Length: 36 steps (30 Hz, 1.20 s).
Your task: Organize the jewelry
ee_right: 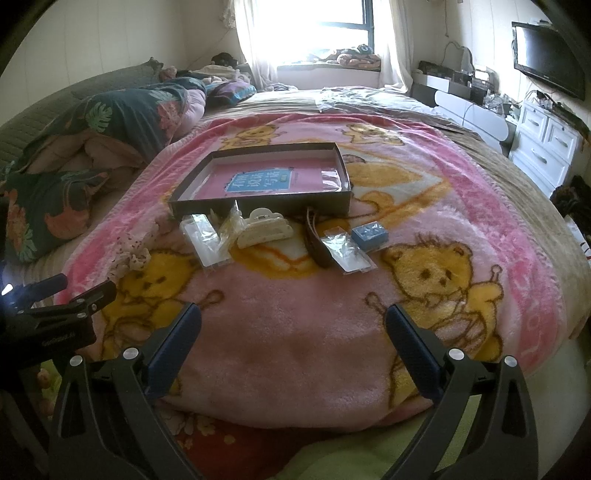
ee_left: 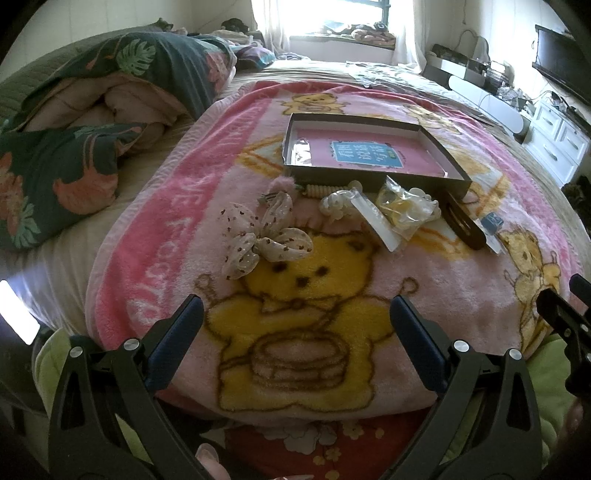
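Observation:
A shallow dark box (ee_left: 373,179) with a pink floor lies open on the pink bear blanket (ee_left: 155,236); it also shows in the right wrist view (ee_right: 258,201). In front of it lie a spotted fabric bow (ee_left: 258,236), a cream hair claw (ee_right: 264,227), small clear packets (ee_right: 345,251), a brown clip (ee_right: 317,243) and a small blue box (ee_right: 370,234). My left gripper (ee_left: 295,314) is open and empty, near the blanket's front, well short of the items. My right gripper (ee_right: 293,321) is open and empty, also short of them.
A folded dark floral quilt (ee_left: 74,155) lies at the left of the bed. White drawers (ee_right: 546,147) and a wall television (ee_right: 546,55) stand at the right. A bright window (ee_right: 314,29) is at the back.

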Available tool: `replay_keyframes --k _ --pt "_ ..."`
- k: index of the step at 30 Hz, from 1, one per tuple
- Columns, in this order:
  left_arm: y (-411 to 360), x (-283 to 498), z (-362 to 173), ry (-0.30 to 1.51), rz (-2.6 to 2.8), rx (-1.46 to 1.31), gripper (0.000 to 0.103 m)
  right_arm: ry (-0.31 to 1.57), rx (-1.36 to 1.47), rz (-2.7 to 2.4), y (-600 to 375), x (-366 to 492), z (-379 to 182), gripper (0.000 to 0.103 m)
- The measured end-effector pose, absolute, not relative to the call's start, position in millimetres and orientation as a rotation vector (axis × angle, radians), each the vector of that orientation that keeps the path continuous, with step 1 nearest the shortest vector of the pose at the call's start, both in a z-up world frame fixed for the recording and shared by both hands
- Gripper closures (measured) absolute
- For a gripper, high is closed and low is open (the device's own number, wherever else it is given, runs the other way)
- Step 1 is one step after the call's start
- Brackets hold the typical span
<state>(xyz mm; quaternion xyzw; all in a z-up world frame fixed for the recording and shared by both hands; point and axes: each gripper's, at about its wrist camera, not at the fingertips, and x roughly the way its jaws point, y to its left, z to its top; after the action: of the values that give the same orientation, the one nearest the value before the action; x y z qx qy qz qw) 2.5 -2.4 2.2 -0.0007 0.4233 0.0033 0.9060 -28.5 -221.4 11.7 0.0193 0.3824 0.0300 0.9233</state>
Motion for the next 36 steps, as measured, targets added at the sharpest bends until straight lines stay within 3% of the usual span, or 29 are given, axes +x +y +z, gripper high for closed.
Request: replay_keyframes --k 36 --pt "-1 12 -8 0.891 0.009 -0.004 0.008 0.807 0.058 0.078 -232 -23 1 0.004"
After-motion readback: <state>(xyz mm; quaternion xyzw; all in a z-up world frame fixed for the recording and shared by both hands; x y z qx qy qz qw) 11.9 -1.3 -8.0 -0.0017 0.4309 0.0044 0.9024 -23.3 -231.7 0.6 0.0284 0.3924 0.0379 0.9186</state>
